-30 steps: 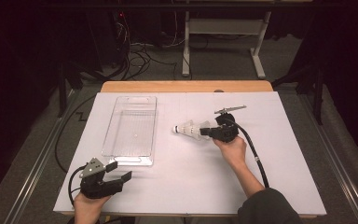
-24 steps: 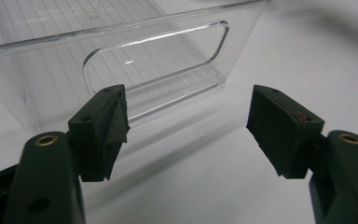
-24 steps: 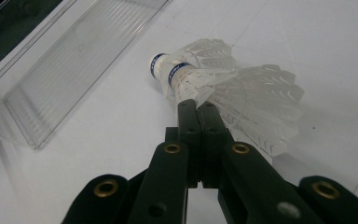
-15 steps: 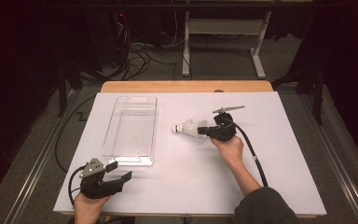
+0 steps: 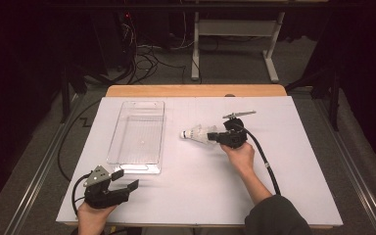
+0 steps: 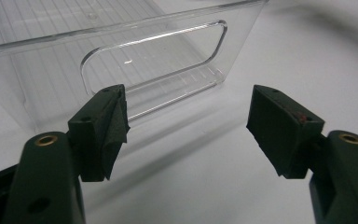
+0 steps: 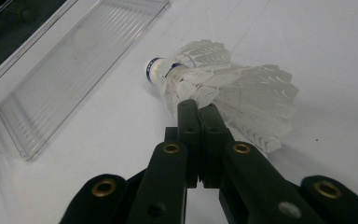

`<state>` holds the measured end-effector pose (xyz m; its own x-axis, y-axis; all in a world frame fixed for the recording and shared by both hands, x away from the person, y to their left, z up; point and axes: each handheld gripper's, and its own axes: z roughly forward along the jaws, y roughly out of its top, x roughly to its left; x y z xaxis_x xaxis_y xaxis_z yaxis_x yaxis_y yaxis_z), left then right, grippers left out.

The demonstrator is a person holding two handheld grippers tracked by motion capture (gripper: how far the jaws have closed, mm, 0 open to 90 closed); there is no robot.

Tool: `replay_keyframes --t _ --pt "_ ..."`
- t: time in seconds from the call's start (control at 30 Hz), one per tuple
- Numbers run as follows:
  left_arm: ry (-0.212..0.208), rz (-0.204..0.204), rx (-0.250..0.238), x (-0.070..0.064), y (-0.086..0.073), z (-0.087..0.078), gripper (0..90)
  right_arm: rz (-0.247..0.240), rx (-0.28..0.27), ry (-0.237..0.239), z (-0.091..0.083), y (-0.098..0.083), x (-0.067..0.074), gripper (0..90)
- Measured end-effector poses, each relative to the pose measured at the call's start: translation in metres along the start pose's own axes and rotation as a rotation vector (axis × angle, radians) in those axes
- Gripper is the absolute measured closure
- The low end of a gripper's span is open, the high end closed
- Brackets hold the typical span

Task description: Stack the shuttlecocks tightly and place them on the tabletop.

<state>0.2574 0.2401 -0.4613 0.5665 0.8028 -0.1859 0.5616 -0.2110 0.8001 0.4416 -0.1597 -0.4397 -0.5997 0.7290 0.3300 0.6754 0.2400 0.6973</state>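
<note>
Right gripper: jaws pressed together on the feather skirt of a white shuttlecock, pinching a thin edge of feathers between the pads; in the right gripper view the two black jaws meet with no gap at the shuttlecock.
Right hand: behind the gripper, forearm coming up from the bottom edge, cable trailing back toward the sleeve.
Left gripper: jaws spread wide with nothing between them, low at the near left corner of the table; in the left gripper view the pads stand well apart, facing the near end wall of the tray.
Change from the earlier frames: none that shows; both hands, the shuttlecock and the tray sit where they were a second ago, and the right jaws have stayed clamped.
Shuttlecock, place: at the middle of the white table top, right of the tray and apart from it, at the tip of the right gripper.
Shuttlecock, axis: lying roughly level, cork to the left toward the tray, skirt to the right into the jaws.
Shuttlecock, look: white feathers flaring out, a rounded white cork with a blue band round it.
Tray: clear plastic, long and rectangular, ribbed floor, slot handle cut in the end wall, long side running away from the person.
</note>
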Motion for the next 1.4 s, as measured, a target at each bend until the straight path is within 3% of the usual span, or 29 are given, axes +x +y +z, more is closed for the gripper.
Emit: replay_keyframes --t 0.2,0.33,0.6,0.83,1.03,1.4 --pt "0.002 -0.001 -0.003 0.0 0.0 0.0 29.9 -0.004 0.0 -0.024 -0.001 0.0 0.0 78.7" --pt "0.002 0.001 -0.002 0.0 0.0 0.0 30.0 -0.032 0.004 -0.065 -0.001 0.0 0.003 67.2" --pt "0.004 -0.002 -0.002 0.0 0.0 0.0 30.0 -0.058 0.003 -0.103 -0.006 0.0 0.004 54.9" --pt "0.036 0.045 0.019 -0.004 0.0 0.002 29.9 -0.06 0.021 -0.117 -0.005 -0.003 0.006 49.8" --pt "0.03 0.031 0.013 -0.002 0.0 0.002 29.8 -0.056 0.023 -0.135 -0.005 -0.007 0.007 45.4" --pt "0.026 0.028 0.013 -0.001 0.001 0.001 29.8 -0.078 0.024 -0.151 -0.009 -0.011 0.009 45.9"
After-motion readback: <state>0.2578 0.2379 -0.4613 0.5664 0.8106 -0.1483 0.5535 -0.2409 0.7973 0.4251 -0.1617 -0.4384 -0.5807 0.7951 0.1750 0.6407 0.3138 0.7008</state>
